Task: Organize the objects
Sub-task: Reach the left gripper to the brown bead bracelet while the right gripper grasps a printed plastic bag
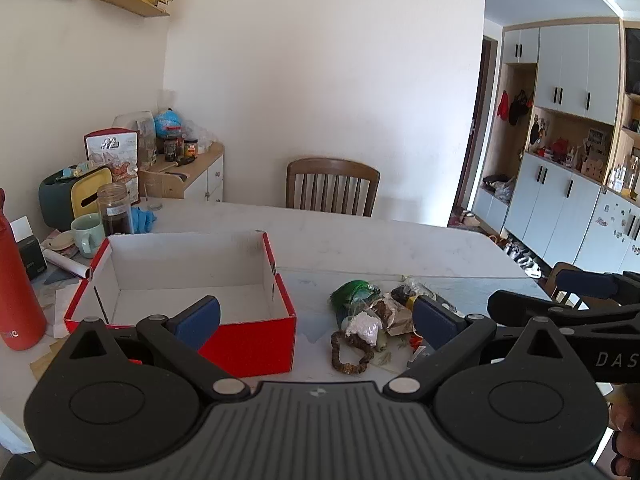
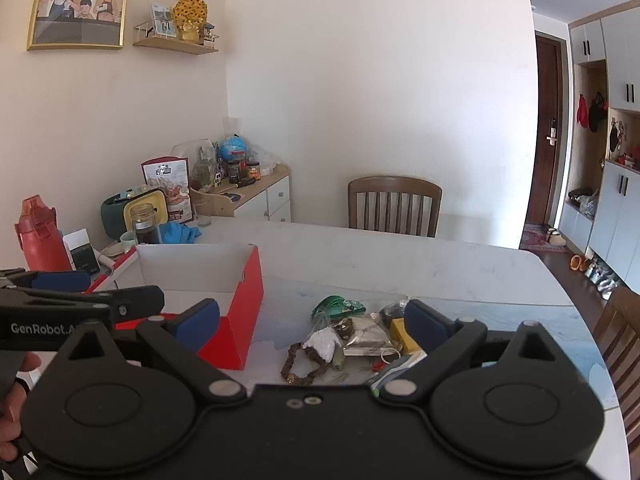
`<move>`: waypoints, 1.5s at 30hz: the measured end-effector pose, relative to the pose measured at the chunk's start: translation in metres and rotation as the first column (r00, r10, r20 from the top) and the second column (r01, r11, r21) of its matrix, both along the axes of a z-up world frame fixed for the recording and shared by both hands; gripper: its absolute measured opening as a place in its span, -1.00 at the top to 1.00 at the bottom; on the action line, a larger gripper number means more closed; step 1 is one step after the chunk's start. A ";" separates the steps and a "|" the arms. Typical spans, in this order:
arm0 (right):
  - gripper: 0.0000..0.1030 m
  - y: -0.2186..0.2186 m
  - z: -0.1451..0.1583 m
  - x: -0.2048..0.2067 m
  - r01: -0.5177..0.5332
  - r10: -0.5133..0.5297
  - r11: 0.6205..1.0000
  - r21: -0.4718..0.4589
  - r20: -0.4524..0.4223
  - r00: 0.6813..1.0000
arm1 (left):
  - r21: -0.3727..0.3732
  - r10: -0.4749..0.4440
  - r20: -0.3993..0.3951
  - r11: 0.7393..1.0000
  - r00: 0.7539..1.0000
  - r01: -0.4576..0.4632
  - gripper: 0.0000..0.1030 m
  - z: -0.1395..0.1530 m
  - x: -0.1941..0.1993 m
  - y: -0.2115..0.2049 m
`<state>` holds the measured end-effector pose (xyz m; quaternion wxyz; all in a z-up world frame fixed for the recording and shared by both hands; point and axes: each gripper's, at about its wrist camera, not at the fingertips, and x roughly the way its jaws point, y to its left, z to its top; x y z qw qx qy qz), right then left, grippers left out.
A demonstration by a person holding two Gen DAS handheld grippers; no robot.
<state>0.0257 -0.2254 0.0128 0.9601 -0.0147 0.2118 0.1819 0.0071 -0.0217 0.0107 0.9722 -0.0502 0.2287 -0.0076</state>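
Note:
An open red box (image 1: 248, 344) with a white, empty inside sits on the white table (image 1: 360, 240); it also shows in the right wrist view (image 2: 244, 320). To its right lies a pile of small items: a brown bead bracelet (image 1: 350, 354), a white packet (image 1: 364, 326), a green bag (image 1: 354, 292), a yellow box (image 2: 404, 336). My left gripper (image 1: 316, 316) is open and empty, above the box's near right corner. My right gripper (image 2: 312, 322) is open and empty, just before the pile.
A red bottle (image 1: 18, 292), a mint mug (image 1: 88, 232), a glass jar (image 1: 116, 210) and a tissue box (image 1: 90, 192) crowd the table's left end. A wooden chair (image 1: 332, 188) stands at the far side. Another chair (image 2: 624, 336) is at the right.

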 end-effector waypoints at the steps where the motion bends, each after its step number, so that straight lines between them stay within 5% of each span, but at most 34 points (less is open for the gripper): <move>1: -0.93 -0.001 0.000 0.001 0.000 0.000 1.000 0.001 -0.001 1.000 | -0.001 0.002 -0.006 1.000 1.000 -0.002 -1.00 -0.001 0.002 -0.001; 16: -0.97 -0.022 -0.006 0.029 -0.018 0.018 1.000 -0.011 -0.007 1.000 | -0.011 0.010 -0.044 1.000 0.999 -0.010 -1.00 -0.008 0.034 -0.015; 25: -0.79 -0.046 -0.029 0.077 -0.016 0.010 0.999 -0.047 -0.127 0.992 | 0.057 -0.034 -0.061 0.998 0.998 0.038 -1.00 -0.021 0.068 -0.039; 32: -0.58 -0.060 -0.060 0.114 -0.033 0.013 0.996 -0.083 -0.234 0.972 | 0.180 -0.110 -0.129 0.975 0.985 0.133 -1.00 -0.065 0.104 -0.075; 45: -0.47 -0.058 -0.111 0.159 -0.083 0.023 0.987 -0.138 -0.388 0.922 | 0.250 -0.114 -0.279 0.950 0.954 0.186 -0.86 -0.141 0.162 -0.098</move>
